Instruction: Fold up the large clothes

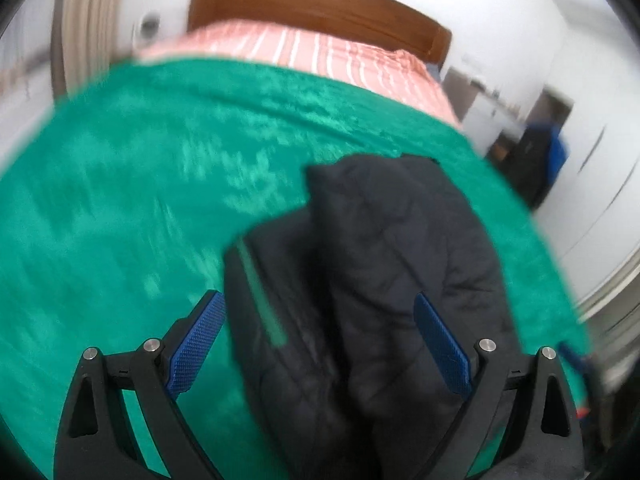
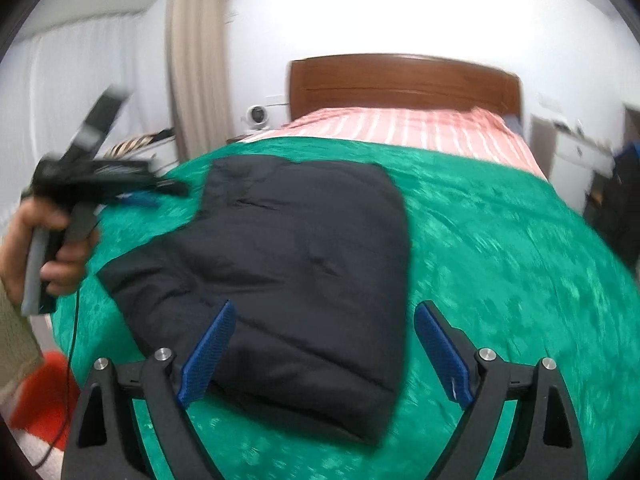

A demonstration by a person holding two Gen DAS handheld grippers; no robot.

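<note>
Between right tool [image 2: 324,316] tips — folded jacket [image 2: 288,256]

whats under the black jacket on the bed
The black jacket lies folded on a green blanket, which shows all around it. Farther back, pink striped bedding shows. Whatever lies directly beneath the jacket is covered. Both tongs hover open, holding nothing.

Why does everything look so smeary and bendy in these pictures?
Left wrist view: the green blanket and room edges are streaked, which looks like motion blur; the black jacket is soft too. Right wrist view: sharper in the middle, but the left gripper is smeared. In both views the fisheye lens curves the bed, and the white walls look washed out.
</note>
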